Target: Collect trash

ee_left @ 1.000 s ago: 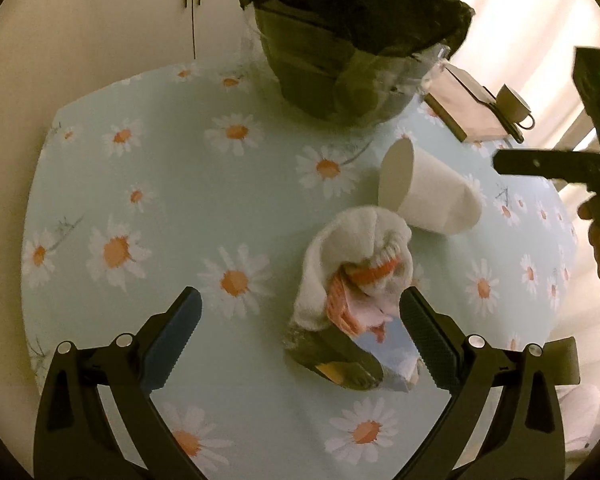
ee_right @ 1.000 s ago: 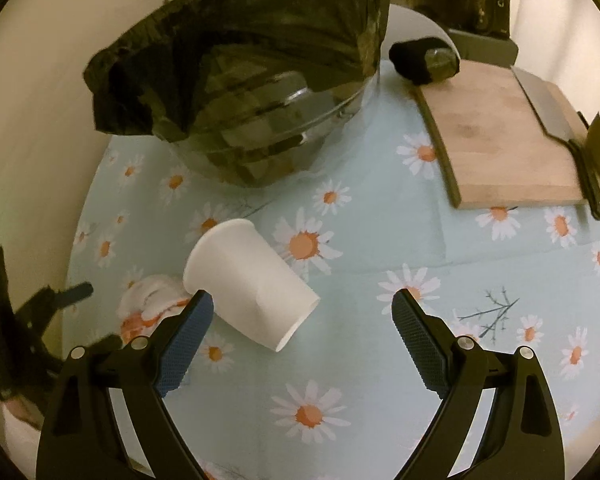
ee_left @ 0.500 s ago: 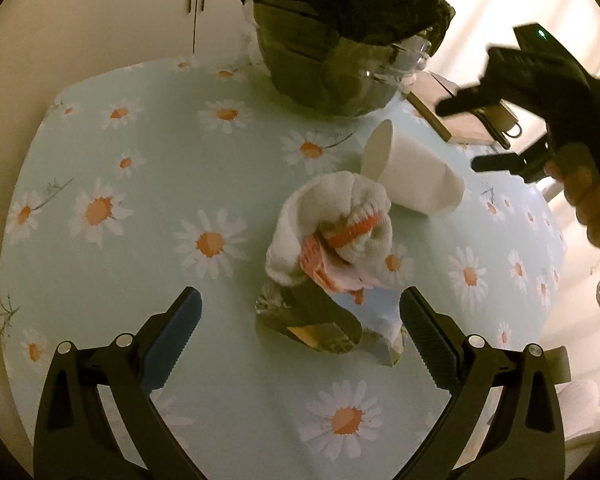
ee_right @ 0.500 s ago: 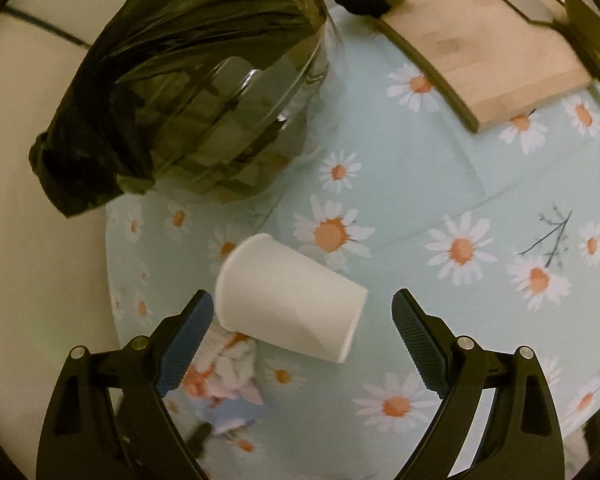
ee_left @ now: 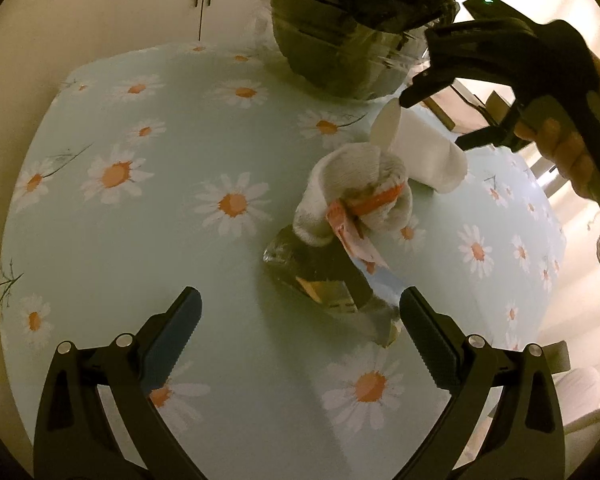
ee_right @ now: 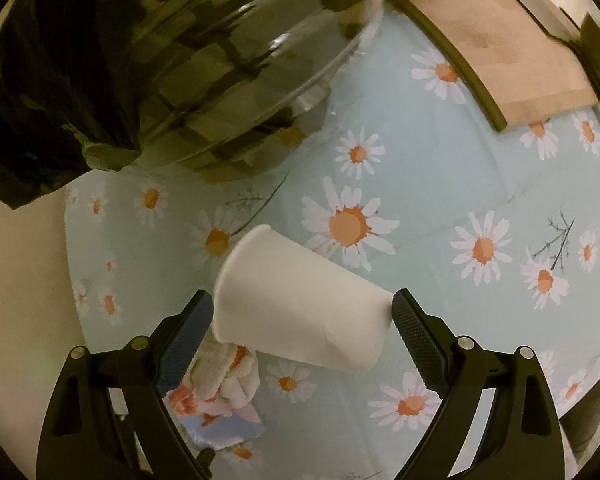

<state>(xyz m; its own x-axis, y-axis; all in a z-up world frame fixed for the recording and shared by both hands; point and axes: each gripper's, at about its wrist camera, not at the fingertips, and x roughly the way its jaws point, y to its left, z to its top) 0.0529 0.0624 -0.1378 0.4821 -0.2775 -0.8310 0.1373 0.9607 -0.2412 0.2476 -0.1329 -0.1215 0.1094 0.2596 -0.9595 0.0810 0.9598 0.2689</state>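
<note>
Your right gripper (ee_right: 302,312) is spread around the toppled paper cup (ee_right: 300,312) at lower centre; your left gripper (ee_left: 300,312) gapes empty.

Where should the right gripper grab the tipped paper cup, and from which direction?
Grip the paper cup across its side wall near mid-length, coming from above. It lies on its side on the tablecloth, and the right gripper already straddles it with open jaws. Probably close gently; the thin wall looks crushable.
</note>
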